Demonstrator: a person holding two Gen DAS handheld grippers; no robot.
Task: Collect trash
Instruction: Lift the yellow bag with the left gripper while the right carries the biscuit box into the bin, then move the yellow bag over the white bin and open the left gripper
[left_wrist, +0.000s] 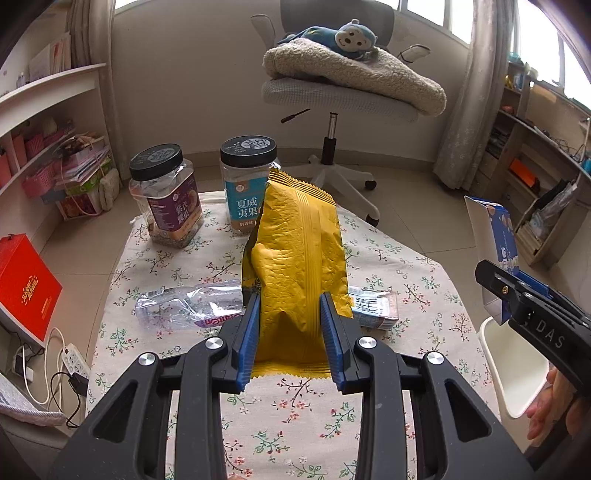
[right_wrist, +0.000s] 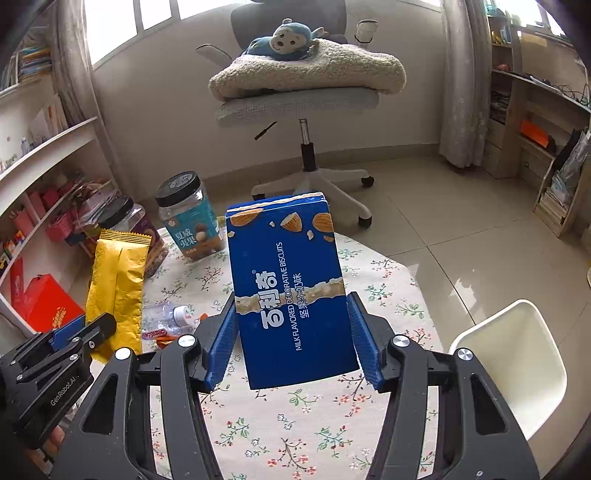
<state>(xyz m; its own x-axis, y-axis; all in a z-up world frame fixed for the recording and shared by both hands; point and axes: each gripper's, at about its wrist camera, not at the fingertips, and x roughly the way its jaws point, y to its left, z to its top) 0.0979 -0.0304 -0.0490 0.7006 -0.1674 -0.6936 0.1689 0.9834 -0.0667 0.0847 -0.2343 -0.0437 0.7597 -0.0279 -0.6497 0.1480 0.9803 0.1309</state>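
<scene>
My left gripper (left_wrist: 290, 306) is shut on a crinkled yellow snack bag (left_wrist: 299, 258), held upright above the floral tablecloth (left_wrist: 280, 424). In the right wrist view that yellow bag (right_wrist: 116, 288) hangs at the left, with the left gripper (right_wrist: 86, 332) below it. My right gripper (right_wrist: 291, 314) is shut on a blue biscuit box (right_wrist: 291, 295), lifted off the table. The same box (left_wrist: 495, 247) and right gripper (left_wrist: 495, 273) show at the right edge of the left wrist view. A crushed clear plastic bottle (left_wrist: 184, 306) and a small carton (left_wrist: 376, 308) lie on the cloth.
Two black-lidded jars, one purple-labelled (left_wrist: 168, 195) and one blue-labelled (left_wrist: 245, 184), stand at the table's far side. A white bin (right_wrist: 517, 362) sits on the floor to the right of the table. An office chair (left_wrist: 332, 99) with a blanket and plush monkey stands beyond. Shelves line both walls.
</scene>
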